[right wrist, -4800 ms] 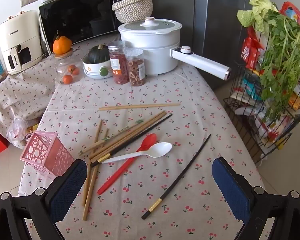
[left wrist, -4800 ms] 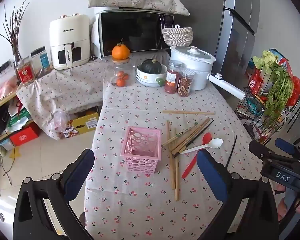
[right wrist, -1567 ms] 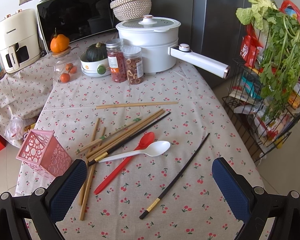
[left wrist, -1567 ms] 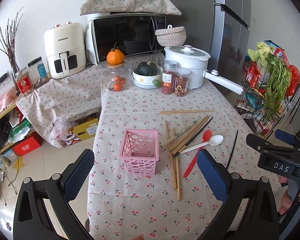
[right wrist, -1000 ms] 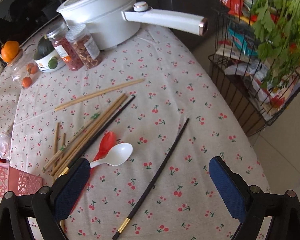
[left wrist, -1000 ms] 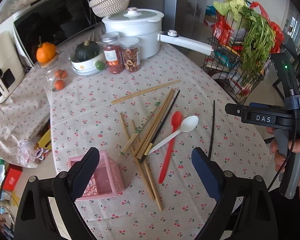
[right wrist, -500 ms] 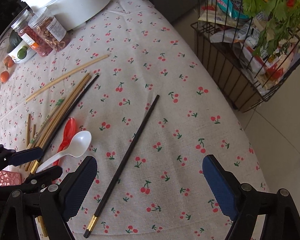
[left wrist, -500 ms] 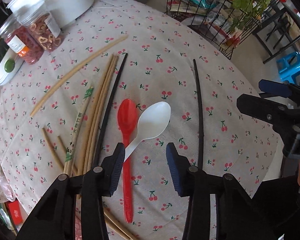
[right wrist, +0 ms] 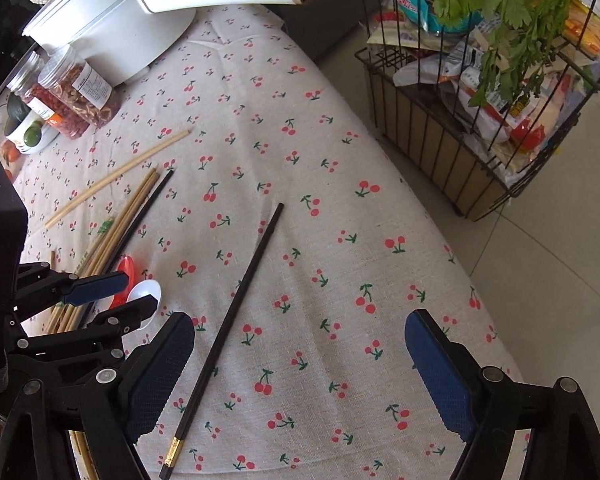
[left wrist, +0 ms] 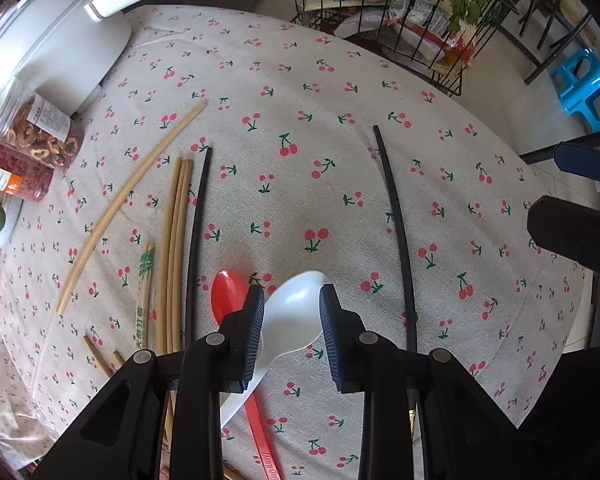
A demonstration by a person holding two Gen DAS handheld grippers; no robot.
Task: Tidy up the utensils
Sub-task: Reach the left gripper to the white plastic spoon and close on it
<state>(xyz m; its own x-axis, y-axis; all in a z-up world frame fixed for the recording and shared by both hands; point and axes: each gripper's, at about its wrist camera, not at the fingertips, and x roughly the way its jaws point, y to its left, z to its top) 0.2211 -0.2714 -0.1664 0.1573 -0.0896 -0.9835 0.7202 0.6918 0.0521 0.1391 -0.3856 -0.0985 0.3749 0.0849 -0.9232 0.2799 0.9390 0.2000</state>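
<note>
Cherry-print surface [left wrist: 300,92]: white spoon [left wrist: 296,316] bowl is straddled by the narrowed left tool [left wrist: 288,300], handle trailing back underneath; nothing gripped yet.

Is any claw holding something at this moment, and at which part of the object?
Nothing is held for sure. The left claw straddles the white spoon's bowl, contact unclear. The right claw is open, empty.

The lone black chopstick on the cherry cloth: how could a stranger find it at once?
Start at the white pot and come down the cherry-print tablecloth toward the wire basket side. The long black chopstick with a gold band lies alone there, apart from the bamboo chopsticks.
</note>
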